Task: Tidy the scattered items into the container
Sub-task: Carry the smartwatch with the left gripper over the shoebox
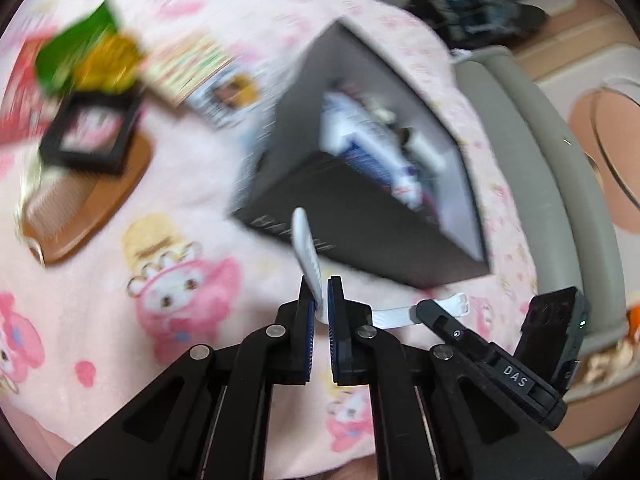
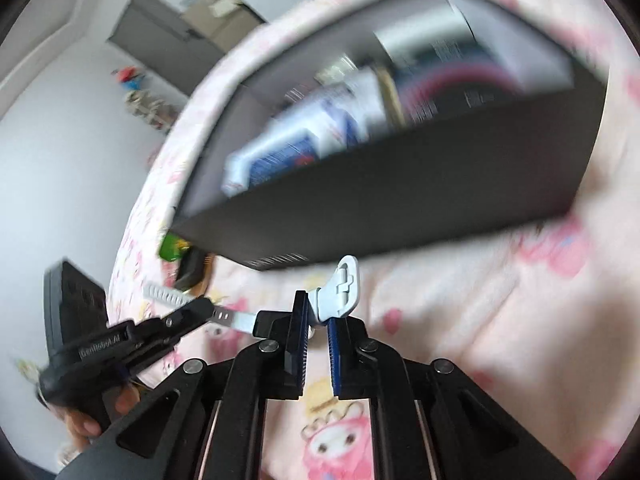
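A white watch strap [image 1: 306, 248] hangs just above the pink blanket, held at both ends. My left gripper [image 1: 320, 286] is shut on its holed end, whose tip pokes up past the fingers. My right gripper [image 2: 318, 308] is shut on the buckle end of the strap [image 2: 344, 286]. The right wrist view shows the left gripper [image 2: 204, 304] at lower left, with the strap running between the two. The right gripper [image 1: 424, 308] shows in the left wrist view at lower right. The open black box [image 1: 360, 224], [image 2: 400, 200] lies just beyond the strap, with packets inside.
On the blanket to the left lie a brown comb [image 1: 92, 208], a black frame [image 1: 92, 128], a green packet [image 1: 80, 52] and a printed card [image 1: 188, 68]. A grey curved edge [image 1: 560, 160] borders the blanket on the right. A hand [image 2: 88, 424] grips the left tool.
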